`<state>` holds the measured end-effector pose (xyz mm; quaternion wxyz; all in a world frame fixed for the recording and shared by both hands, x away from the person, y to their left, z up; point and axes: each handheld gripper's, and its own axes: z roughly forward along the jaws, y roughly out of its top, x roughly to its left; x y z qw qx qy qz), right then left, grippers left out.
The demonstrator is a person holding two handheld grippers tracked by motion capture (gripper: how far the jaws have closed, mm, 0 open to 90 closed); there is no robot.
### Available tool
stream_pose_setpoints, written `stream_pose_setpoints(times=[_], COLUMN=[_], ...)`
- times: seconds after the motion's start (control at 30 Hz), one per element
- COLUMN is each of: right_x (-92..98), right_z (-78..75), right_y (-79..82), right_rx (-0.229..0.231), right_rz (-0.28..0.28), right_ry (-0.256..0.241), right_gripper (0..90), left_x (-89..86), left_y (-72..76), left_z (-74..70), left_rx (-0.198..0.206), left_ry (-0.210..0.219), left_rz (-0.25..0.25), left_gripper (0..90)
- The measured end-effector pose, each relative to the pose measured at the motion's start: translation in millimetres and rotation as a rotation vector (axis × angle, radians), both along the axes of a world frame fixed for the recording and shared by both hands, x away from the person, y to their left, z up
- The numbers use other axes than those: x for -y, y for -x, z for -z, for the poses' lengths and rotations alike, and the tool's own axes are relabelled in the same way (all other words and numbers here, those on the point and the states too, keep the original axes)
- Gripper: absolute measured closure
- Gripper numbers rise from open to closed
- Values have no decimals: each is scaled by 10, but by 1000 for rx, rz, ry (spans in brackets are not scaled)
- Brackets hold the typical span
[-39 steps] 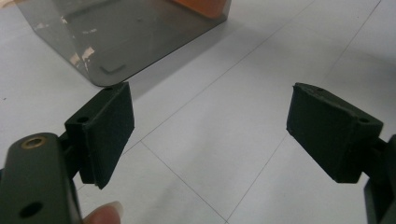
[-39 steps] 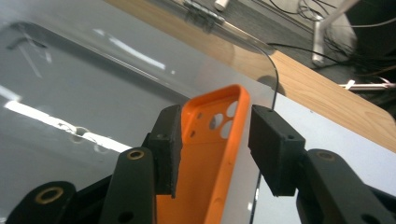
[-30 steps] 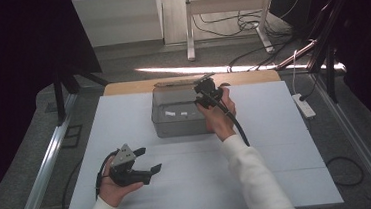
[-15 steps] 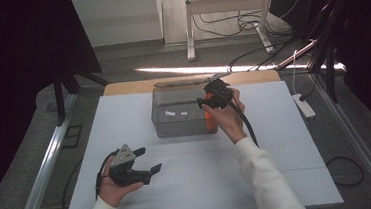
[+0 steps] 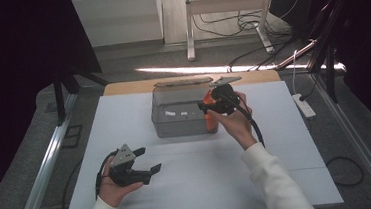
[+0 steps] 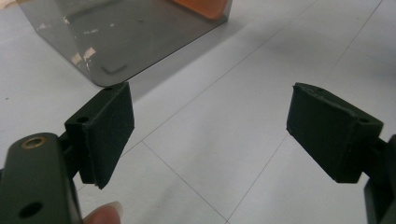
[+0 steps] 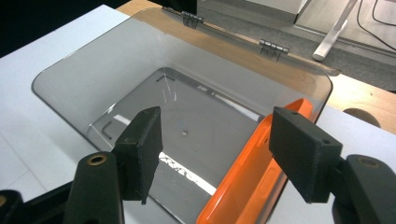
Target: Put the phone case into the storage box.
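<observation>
Orange piece (image 7: 252,172) now leans inside the grey bin (image 5: 175,128), released by the open right gripper (image 5: 208,106); left gripper (image 5: 145,160) stays open.

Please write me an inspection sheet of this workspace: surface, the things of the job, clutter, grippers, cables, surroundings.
Surface: white table, wooden strip at its far edge.
Job's things: clear grey box, lid open at the back; orange object leaning inside against one wall.
Clutter: nothing seen on the table.
Grippers: left gripper open, resting near the front edge, holding nothing; right gripper open above the box, fingers apart, holding nothing.
Cables: one black cable trails from each gripper; loose cables on the floor behind.
Surroundings: power strip on the floor at the right; white desk frame behind; dark curtains at both sides.
</observation>
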<state>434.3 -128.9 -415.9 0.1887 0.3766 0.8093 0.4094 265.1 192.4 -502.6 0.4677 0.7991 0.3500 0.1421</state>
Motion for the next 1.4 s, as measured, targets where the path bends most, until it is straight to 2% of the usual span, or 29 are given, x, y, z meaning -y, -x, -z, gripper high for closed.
stream_pose_setpoints(times=[0.17,0.33,0.37,0.43,0.47,0.5,0.67,0.8,0.97,1.03,1.1,1.17,1.27,1.33,1.4], right_x=[83,165,227,247,318,318,537,722,891,951,1025,1104,1188,1315,1356], right_z=[-9,-57,-58,-53,-28,-28,54,108,185,218,260,310,367,482,526], right_y=[56,148,226,254,346,346,551,651,800,871,957,1038,1112,1221,1264], right_rx=[5,33,46,54,66,66,104,87,75,75,106,107,94,59,57], right_rz=[-17,-57,-79,-86,-105,-105,-121,-112,-115,-120,-131,-132,-136,-138,-131], right_ry=[-8,-27,-48,-51,-54,-54,-65,-113,-141,-132,-137,-136,-135,-145,-141], right_gripper=[347,334,321,319,319,319,316,307,291,289,273,273,266,259,259], left_x=[-1,-5,-7,-1,4,7,3,-9,-41,-34,-26,-21,-18,-16,-5], left_y=[15,38,40,40,40,41,45,66,87,83,76,72,70,67,63], left_z=[-13,-11,-8,0,5,6,28,42,37,43,50,54,61,72,85], left_rx=[-1,-3,-5,-7,-8,-7,-10,-16,-18,-19,-21,-21,-22,-25,-26], left_ry=[11,5,5,-1,-4,-7,-17,-14,2,-2,-6,-10,-12,-11,-18], left_rz=[-3,-14,-16,-16,-14,-14,-22,-20,-29,-28,-25,-24,-24,-24,-24], left_gripper=[157,157,157,157,156,156,156,157,158,158,158,158,157,158,158])
